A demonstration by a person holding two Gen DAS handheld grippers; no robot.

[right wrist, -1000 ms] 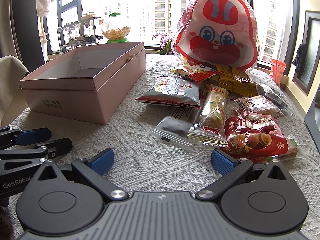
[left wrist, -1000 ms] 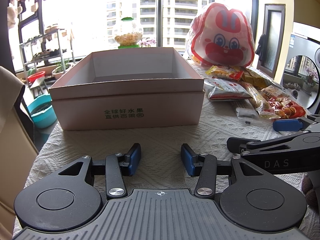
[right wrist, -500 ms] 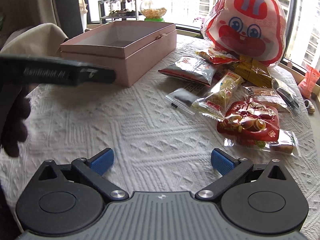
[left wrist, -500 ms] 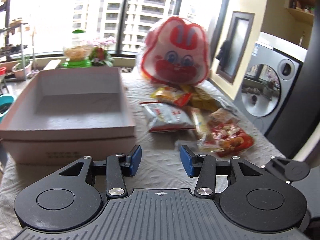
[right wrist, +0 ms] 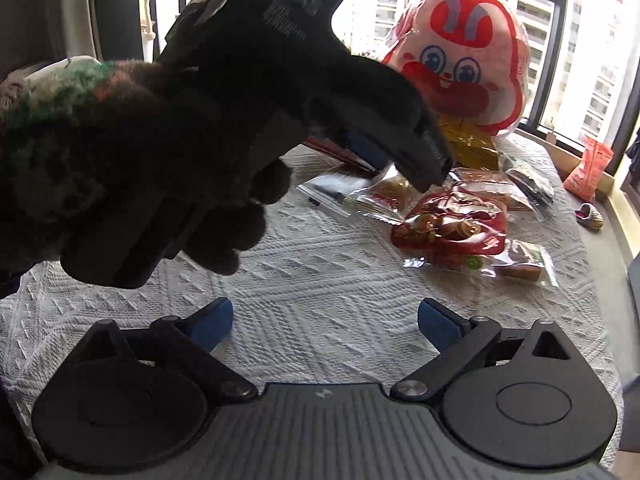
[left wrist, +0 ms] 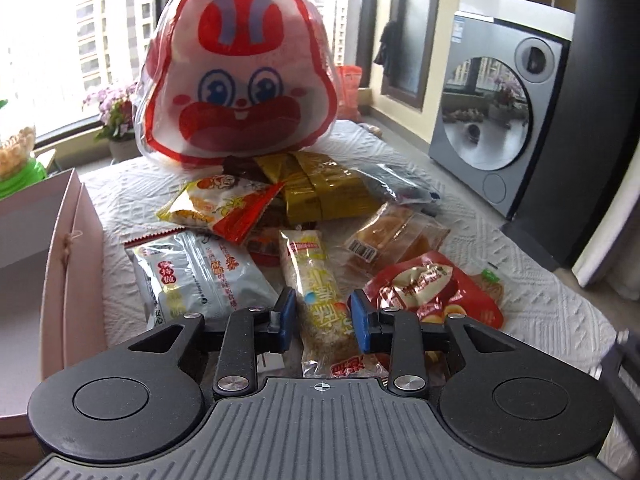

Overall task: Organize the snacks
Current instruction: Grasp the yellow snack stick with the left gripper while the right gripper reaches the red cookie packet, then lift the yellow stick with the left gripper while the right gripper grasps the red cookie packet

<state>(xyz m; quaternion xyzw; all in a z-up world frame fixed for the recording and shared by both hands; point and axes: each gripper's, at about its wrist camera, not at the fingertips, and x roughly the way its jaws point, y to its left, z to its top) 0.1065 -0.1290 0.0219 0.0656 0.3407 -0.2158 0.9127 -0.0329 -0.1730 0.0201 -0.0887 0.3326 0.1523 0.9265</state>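
**Left jaws straddle the long rice-bar packet**

At the far left of the left wrist view stands the pink box (left wrist: pixel 60 264), open at the top, its wall just beside the snack heap on the white-clothed bench (left wrist: pixel 540 280). Next to it lies a silver-grey snack bag (left wrist: pixel 200 276), and above that an orange-and-red packet (left wrist: pixel 224 208) leaning against yellow packets (left wrist: pixel 320 188), with the big rabbit-face bag (left wrist: pixel 240 80) upright behind them all.

In the middle lies the thing that matters now: a long, narrow rice-bar packet (left wrist: pixel 316 296). Its long axis runs away from the camera, nearly in line with the left gripper (left wrist: pixel 322 318), and its near end passes between the two blue pads. The jaws stand open, one pad on each side of the packet, not yet pressing it as far as can be told. A plain closing would likely catch it across its narrow width; from there the box lies to the left.

Further right sit a clear-wrapped cake (left wrist: pixel 392 236) and a red packet (left wrist: pixel 436 292), which touches the right-hand pad and could be pinched along with the bar.

The right gripper (right wrist: pixel 324 326) hovers over bare cloth with jaws wide open and nothing between them, well apart from the snacks; the left hand is plainly the nearer one.
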